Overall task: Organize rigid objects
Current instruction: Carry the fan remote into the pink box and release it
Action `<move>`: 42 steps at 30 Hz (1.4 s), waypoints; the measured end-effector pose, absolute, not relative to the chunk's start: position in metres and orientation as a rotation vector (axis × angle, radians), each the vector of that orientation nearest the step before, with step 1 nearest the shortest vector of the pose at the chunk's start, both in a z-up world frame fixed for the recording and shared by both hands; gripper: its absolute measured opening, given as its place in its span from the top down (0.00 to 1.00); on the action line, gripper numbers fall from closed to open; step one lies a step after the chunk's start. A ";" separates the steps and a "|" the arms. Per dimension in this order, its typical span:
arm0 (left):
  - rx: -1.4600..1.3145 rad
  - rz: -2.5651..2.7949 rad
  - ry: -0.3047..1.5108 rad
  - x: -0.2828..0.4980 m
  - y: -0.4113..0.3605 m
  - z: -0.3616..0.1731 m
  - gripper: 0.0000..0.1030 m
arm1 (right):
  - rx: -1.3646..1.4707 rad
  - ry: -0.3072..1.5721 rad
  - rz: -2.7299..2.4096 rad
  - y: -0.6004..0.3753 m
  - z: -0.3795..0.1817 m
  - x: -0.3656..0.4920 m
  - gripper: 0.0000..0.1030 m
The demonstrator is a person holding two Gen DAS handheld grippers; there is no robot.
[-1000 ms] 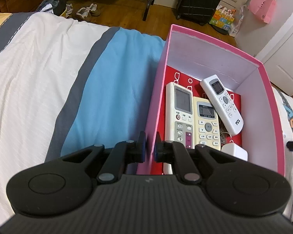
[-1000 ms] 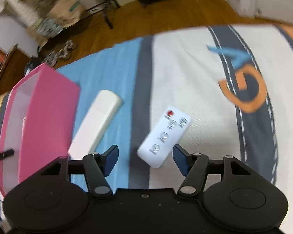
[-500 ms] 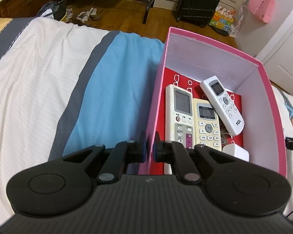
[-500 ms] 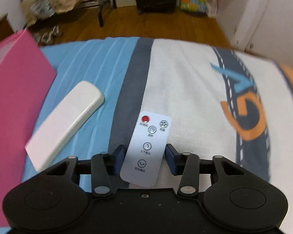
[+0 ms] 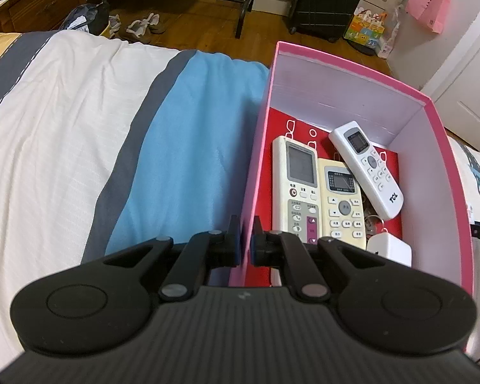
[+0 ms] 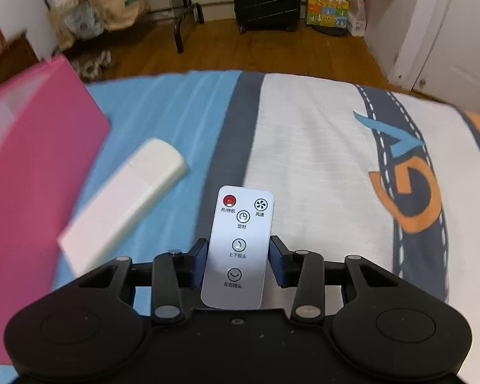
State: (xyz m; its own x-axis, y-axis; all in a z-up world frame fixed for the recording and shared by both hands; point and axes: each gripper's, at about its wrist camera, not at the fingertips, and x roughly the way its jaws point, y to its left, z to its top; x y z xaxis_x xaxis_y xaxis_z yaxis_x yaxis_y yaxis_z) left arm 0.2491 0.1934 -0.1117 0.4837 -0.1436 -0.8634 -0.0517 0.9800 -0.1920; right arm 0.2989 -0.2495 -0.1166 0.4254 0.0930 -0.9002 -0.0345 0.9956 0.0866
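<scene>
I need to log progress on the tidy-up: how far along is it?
Done: three remotes and a white adapter lie in the pink box, whose wall the left gripper pinches. In hand: the right gripper has just closed its fingers around the flat fan remote, which looks gripped. Left: that remote and the cream remote on the bed beside the box.

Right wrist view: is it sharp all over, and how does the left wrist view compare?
Right wrist view: the small remote between the right tongs is crisp, but the pink box and long white remote at the left are smeared by motion blur. Left wrist view: sharp throughout, the box's remotes legible; both views show fisheye bending at the edges.
</scene>
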 end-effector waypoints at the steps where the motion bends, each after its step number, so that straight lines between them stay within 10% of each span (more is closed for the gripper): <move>1: -0.204 -0.057 1.066 0.249 0.194 -0.112 0.95 | 0.070 1.118 0.088 -0.249 -0.112 0.296 0.56; 15: -0.208 -0.058 1.067 0.250 0.195 -0.113 0.95 | 0.045 0.829 0.614 -0.138 -0.036 0.232 0.55; 42: -0.218 -0.063 1.072 0.249 0.194 -0.116 0.94 | 0.222 0.932 0.532 -0.145 -0.026 0.241 0.44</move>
